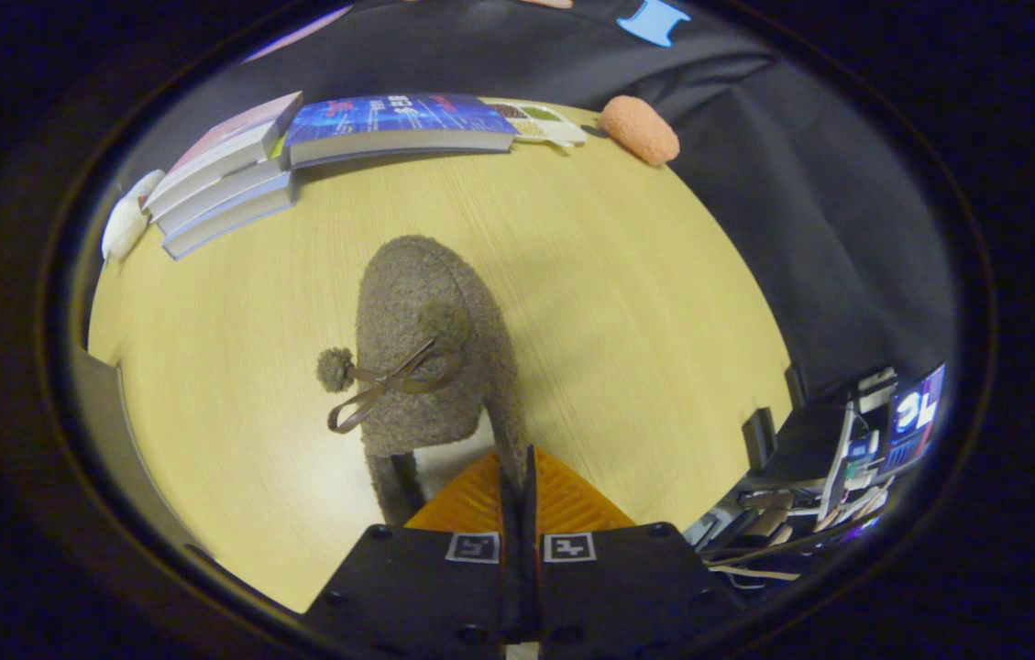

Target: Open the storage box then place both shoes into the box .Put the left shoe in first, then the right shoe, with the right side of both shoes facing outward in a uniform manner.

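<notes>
Fingers of the gripper (pixel 519 477) are pressed together with almost no gap, pinching the rim of a fuzzy grey-brown shoe (pixel 430 348) at its opening, so the shoe hangs or stands just ahead of them over the middle of the wooden table (pixel 645 302), toe pointing toward the far edge and its ribbon bow with two pompoms (pixel 389 376) facing the camera. Along the far edge lie stacked books (pixel 233 174), a blue-covered book (pixel 398 124) and an orange sponge (pixel 638 128) near the far right corner, while a grey box wall (pixel 104 412) meets the table's left edge.
</notes>
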Tool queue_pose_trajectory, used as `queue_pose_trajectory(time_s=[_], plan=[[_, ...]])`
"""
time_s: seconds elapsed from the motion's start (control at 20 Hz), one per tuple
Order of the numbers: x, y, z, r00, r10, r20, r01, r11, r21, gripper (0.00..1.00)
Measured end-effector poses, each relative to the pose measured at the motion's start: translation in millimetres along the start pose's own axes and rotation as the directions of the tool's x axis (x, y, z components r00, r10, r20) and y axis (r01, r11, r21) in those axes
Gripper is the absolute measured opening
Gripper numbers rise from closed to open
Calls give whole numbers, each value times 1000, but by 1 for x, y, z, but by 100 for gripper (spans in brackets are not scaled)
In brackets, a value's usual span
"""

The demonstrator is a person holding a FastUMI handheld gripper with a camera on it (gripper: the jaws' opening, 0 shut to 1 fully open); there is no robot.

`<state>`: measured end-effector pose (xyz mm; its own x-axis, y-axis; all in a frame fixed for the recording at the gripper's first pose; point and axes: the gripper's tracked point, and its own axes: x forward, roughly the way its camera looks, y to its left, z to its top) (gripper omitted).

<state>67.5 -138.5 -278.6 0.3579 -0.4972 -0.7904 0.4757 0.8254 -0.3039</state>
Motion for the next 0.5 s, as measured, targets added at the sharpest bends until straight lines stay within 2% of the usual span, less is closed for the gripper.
queue_pose_trajectory(time_s=[0.2,0.5], plan=[[-38,-14,9,988,-145,55,151,980,-131,4],[-119,7,30,970,-179,164,208,962,-178,4]])
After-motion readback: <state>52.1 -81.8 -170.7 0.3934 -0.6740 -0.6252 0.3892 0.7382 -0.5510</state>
